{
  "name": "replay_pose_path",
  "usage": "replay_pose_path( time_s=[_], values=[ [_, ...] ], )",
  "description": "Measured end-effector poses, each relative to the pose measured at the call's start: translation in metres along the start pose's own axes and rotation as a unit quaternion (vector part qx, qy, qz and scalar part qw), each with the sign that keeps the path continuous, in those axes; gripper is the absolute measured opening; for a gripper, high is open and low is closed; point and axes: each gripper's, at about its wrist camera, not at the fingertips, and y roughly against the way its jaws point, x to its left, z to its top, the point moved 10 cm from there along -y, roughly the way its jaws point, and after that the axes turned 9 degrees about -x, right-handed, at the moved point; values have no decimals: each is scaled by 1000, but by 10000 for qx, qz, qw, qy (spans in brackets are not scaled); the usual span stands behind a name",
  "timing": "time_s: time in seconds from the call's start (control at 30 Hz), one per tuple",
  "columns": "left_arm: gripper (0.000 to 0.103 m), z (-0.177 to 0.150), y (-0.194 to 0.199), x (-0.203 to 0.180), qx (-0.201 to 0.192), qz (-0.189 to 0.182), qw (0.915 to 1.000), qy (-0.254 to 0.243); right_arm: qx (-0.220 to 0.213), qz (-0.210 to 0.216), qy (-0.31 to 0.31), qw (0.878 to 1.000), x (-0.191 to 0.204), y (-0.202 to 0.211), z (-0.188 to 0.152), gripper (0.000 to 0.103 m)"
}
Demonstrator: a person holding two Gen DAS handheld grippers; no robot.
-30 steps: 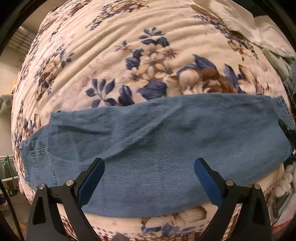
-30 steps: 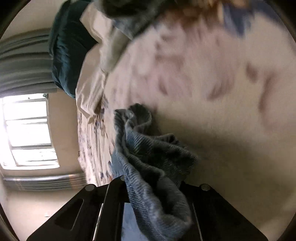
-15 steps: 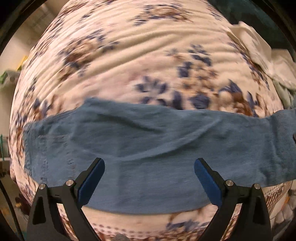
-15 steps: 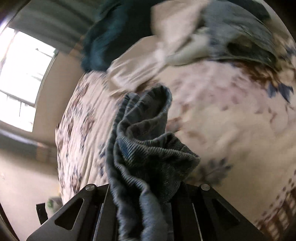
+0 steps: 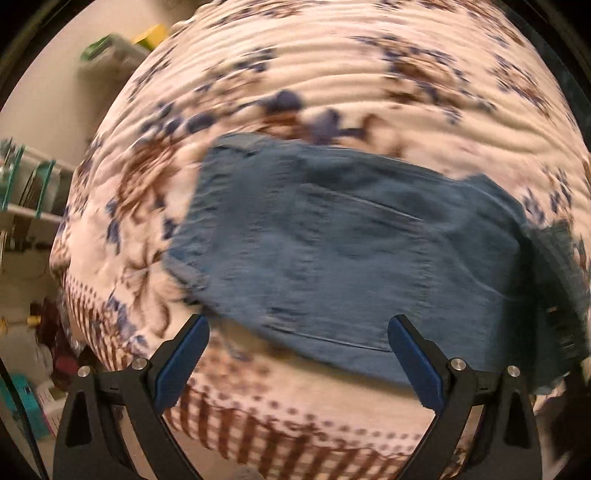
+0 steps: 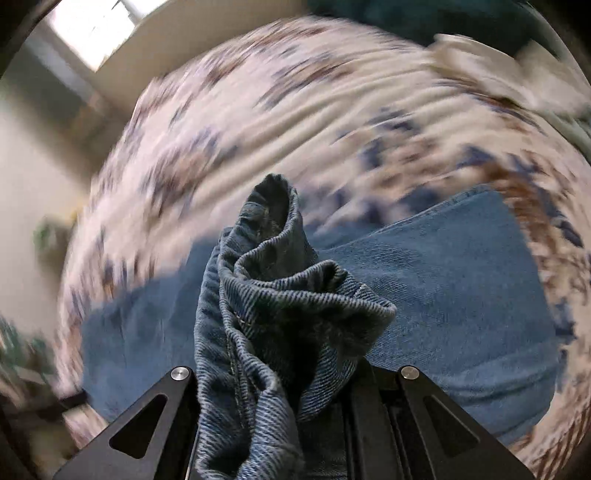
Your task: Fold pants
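Blue denim pants (image 5: 332,251) lie spread across a bed covered by a cream blanket (image 5: 332,74) printed with blue and brown flowers. Both views are blurred.

In the left wrist view, the left gripper (image 5: 297,354) hovers above the near edge of the pants with its blue-padded fingers (image 5: 181,360) spread wide and nothing between them. The waistband end of the pants points to the left, and the fabric runs off to the right, where a darker fold of denim rises at the edge of the view. Past the left side of the bed stand shelves (image 5: 26,192) with teal-trimmed items and other clutter too blurred to identify.

In the right wrist view, the right gripper (image 6: 280,398) is clamped on a bunched end of the pants (image 6: 269,302), which stands up crumpled in front of the camera and blocks part of the bed. Behind it, the rest of the denim lies flat. A bright window (image 6: 92,22) shows at upper left, and pale bedding (image 6: 480,59) sits at upper right.
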Motion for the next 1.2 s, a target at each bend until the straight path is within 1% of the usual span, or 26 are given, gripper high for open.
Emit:
replay_pose_path(
  time_s=[0.03,0.07,0.1,0.17,0.2,0.23,0.27,0.33,0.4,0.43,0.5,0.53,0.57,0.6,0.7,0.77,0.8,0.87,0.9,0.93,1.0,1.07,1.17,1.2],
  values=[
    [99,0,-1,5,8,-18,10000,56,96,-66,249,9996,14,-8,-16,9],
    [99,0,-3,8,16,-47,9999,106,215,-87,412,9989,27,-16,-28,13],
    [99,1,-4,9,18,-95,9998,147,464,-119,541,9974,37,-27,-43,17],
    [99,3,-5,4,2,-246,9994,228,843,-245,721,9935,42,-41,-57,35],
    [99,5,-5,3,-8,-333,9991,257,947,-134,805,9922,49,-40,-61,47],
    [99,8,-3,-1,-14,-419,9987,280,1064,190,752,9913,57,-35,-63,83],
    [99,10,-2,-5,-14,-520,9982,312,1143,391,657,9905,61,-31,-62,96],
    [99,16,2,-19,-23,-780,9961,412,1224,1020,286,9868,67,-8,-56,96],
    [99,23,7,-41,-49,-1092,9930,451,1172,1451,-194,9823,55,25,-42,96],
    [99,24,8,-51,-20,-1210,9917,435,1126,1426,-334,9828,46,34,-35,96],
    [99,23,4,-80,143,-1528,9875,345,1054,1084,-783,9854,3,54,-26,96],
    [99,21,-1,-98,256,-1670,9852,277,1051,826,-1000,9860,-21,60,-24,96],
    [99,18,-6,-111,335,-1735,9841,192,1107,513,-1205,9852,-48,62,-24,96],
    [99,15,-15,-131,425,-1773,9832,3,1182,201,-1469,9818,-79,64,-28,96],
    [99,5,-39,-166,539,-1535,9847,-621,1423,-403,-2126,9659,-154,54,-41,96],
    [99,-6,-55,-178,633,-1309,9841,-1018,1677,-527,-2373,9554,-184,38,-55,96],
    [99,-15,-62,-178,683,-1134,9835,-1235,1969,-566,-2418,9485,-194,27,-69,96],
    [99,-28,-67,-169,715,-938,9825,-1444,2319,-457,-2390,9418,-197,17,-86,96],
    [99,-35,-69,-161,731,-832,9825,-1497,2414,-391,-2314,9416,-196,18,-94,96],
    [99,-41,-70,-155,752,-796,9825,-1508,2468,-369,-2162,9439,-195,21,-99,96],
    [101,-54,-70,-140,808,-756,9831,-1460,2557,-325,-1925,9469,-192,29,-110,96],
    [101,-60,-69,-133,834,-787,9836,-1390,2681,-252,-1916,9438,-191,34,-119,96],
    [101,-63,-62,-131,876,-746,9834,-1404,2888,-276,-1827,9394,-194,40,-132,96],
    [101,-62,-55,-130,912,-719,9835,-1390,3027,-315,-1731,9367,-194,43,-138,96]
  ],
)
